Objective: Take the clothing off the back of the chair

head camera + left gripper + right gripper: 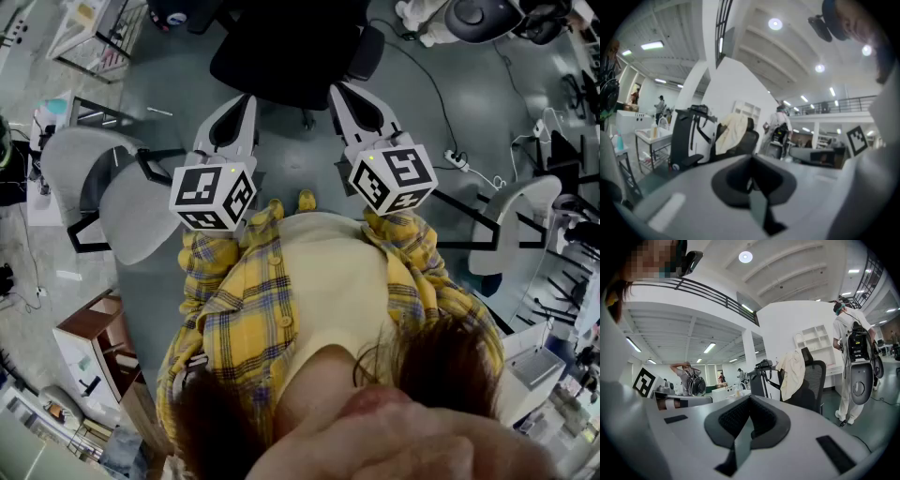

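Clothing (792, 373) draped on chair (814, 383) back at 12 o'clock; left hand-held gripper (244, 105), right hand-held gripper (342, 98) both closed, empty.

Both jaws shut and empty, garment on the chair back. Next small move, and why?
Probably carry the right gripper forward toward the cream garment draped on the chair: it hangs well ahead, seemingly out of reach, and both its jaws and the left gripper's are shut on nothing.
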A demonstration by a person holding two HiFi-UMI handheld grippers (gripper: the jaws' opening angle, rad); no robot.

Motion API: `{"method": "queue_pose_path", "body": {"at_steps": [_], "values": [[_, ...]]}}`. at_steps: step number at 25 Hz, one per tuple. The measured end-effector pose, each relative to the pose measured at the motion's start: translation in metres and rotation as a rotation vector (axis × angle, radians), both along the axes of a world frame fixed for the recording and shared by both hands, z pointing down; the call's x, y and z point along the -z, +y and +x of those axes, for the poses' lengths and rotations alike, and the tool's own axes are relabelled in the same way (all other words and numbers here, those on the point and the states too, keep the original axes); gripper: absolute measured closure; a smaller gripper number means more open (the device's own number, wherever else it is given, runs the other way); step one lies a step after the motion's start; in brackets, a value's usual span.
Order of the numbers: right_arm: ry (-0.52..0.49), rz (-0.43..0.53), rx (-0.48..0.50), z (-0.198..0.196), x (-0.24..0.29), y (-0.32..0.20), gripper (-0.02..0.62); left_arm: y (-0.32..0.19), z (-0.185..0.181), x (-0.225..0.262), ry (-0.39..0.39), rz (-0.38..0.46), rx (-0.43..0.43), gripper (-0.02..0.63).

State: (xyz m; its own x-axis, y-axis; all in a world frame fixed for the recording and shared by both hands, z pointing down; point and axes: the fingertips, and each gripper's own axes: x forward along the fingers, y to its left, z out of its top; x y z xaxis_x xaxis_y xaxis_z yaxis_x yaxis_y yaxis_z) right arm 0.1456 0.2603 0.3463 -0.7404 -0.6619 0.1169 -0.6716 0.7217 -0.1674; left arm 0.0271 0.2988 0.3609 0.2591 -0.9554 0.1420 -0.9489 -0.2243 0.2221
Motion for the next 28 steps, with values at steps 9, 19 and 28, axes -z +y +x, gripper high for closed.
{"method": "queue_pose_path", "body": {"at_steps": [9,19,28], "values": [[-0.025,-0.012,0.01,0.015,-0.004,-0.025,0.581,-0.026,0.018,-0.002,0.002,0.002,-0.002,0.6],[-0.02,-0.036,0.02,0.037,-0.013,-0.054,0.581,-0.059,0.045,-0.006,-0.021,-0.011,-0.002,0.6],[-0.008,-0.055,0.012,0.044,-0.021,-0.071,0.581,-0.077,0.052,-0.011,-0.023,-0.032,-0.008,0.6]]}}
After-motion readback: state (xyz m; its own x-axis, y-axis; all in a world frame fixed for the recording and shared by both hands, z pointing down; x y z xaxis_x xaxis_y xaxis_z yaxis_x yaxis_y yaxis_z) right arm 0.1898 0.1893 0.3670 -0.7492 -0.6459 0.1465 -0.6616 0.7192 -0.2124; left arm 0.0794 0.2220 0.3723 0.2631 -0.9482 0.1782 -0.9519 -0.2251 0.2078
